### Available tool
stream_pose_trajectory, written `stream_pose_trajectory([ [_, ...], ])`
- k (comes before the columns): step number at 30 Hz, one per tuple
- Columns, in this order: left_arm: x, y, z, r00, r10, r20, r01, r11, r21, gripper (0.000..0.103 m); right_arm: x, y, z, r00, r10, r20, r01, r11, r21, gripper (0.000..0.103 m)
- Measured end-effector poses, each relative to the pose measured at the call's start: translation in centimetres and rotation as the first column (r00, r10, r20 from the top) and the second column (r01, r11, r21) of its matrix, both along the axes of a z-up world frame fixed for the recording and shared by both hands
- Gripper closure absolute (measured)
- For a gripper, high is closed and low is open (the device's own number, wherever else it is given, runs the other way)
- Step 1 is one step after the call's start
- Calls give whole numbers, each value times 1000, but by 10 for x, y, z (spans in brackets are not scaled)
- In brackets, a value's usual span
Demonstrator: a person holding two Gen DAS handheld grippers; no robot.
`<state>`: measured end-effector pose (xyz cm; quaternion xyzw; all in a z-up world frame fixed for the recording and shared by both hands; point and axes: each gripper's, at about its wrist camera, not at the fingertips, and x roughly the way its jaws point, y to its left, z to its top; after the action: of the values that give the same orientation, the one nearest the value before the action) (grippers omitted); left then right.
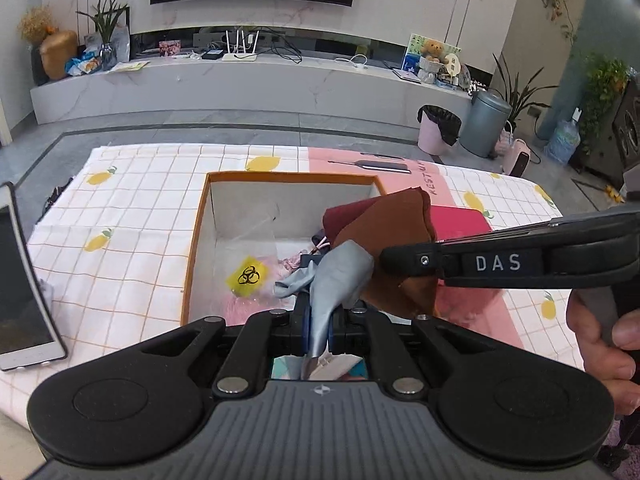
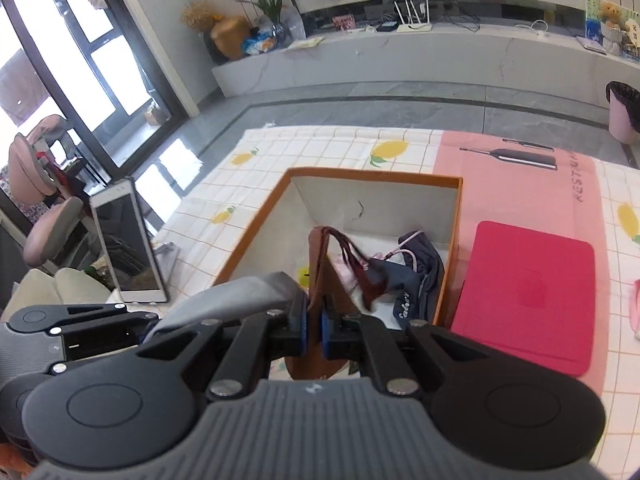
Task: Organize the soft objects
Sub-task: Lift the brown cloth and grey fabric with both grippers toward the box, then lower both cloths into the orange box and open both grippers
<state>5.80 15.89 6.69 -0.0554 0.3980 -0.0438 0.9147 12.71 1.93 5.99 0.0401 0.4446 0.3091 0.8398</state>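
Left tongs [image 1: 318, 320]: nipped narrow on a bunched neck of grey cloth [image 1: 340, 276], which fans out past the tips and hangs over the near edge of the box.
Right tongs [image 2: 314, 322]: pressed fully together on a fold of brown cloth [image 2: 318, 264], held edge-on over the box; a dark red layer [image 2: 360, 268] hangs with it.
Same cloths, left view: brown cloth [image 1: 392, 232] and dark red layer [image 1: 340, 220] drape off the right tongs' tip, above the box's right side.
Handling: judged very light, limp and easily crumpled; nothing fragile. Smooth fabric could slide out of a thin pinch, so a gathered fold or a hem gives the surest hold. Slack ends will trail and may catch on the box rim.
Box [image 2: 256, 236]: open-topped, orange rim, pale inside, standing on the bench [image 2: 332, 146] with its lemon-check cover.
Box contents: a navy garment with a pink cord [image 2: 416, 276] at the right, pink fabric beneath, and a clear bag with a yellow hazard label [image 1: 249, 276] on the floor of the box.
Beside the box: a red flat mat [image 2: 528, 292] lies on the bench just to the right, not touching the cloths.
Left of the box: a phone [image 2: 128, 240] propped upright.
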Motion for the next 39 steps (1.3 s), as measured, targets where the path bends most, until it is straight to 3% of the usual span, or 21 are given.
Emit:
stream_pose_trajectory([
  [3,8,8,-19,1000,16,-21,-16,999,-33,95,13,9,-13,1000,0,-15,-1,1000,-25,99],
  [8,14,8,-50,996,84,-31,-83,996,39,95,32,18,-43,999,-15,-28,15,1000,-13,99],
  [11,18,11,-65,993,98,-60,-98,995,13,95,45,27,-60,997,2,-76,-2,1000,0,99],
  [14,21,21,-75,992,101,-81,-107,992,-74,95,53,37,-75,993,18,-121,-14,1000,27,99],
  [23,6,23,-88,989,74,-129,-84,994,-71,95,60,46,-85,981,68,-180,-33,981,189,99],
  [25,2,23,-90,985,68,-158,-86,990,-113,95,64,54,-90,979,76,-188,-52,990,132,99],
  [27,-3,25,-89,987,44,-156,-70,984,-163,95,69,63,-96,981,75,-180,-75,997,12,99],
  [30,-3,27,-90,987,9,-162,-45,975,-217,95,75,74,-103,979,98,-181,-119,987,-111,99],
  [36,-7,21,-90,985,-28,-169,-10,976,-217,95,79,87,-111,981,96,-171,-146,940,-309,98],
  [38,-8,19,-90,984,-38,-173,1,978,-209,95,77,89,-110,982,97,-160,-148,926,-346,90],
  [39,-9,17,-90,984,-44,-176,6,978,-207,95,76,86,-109,984,97,-151,-146,925,-352,79],
])
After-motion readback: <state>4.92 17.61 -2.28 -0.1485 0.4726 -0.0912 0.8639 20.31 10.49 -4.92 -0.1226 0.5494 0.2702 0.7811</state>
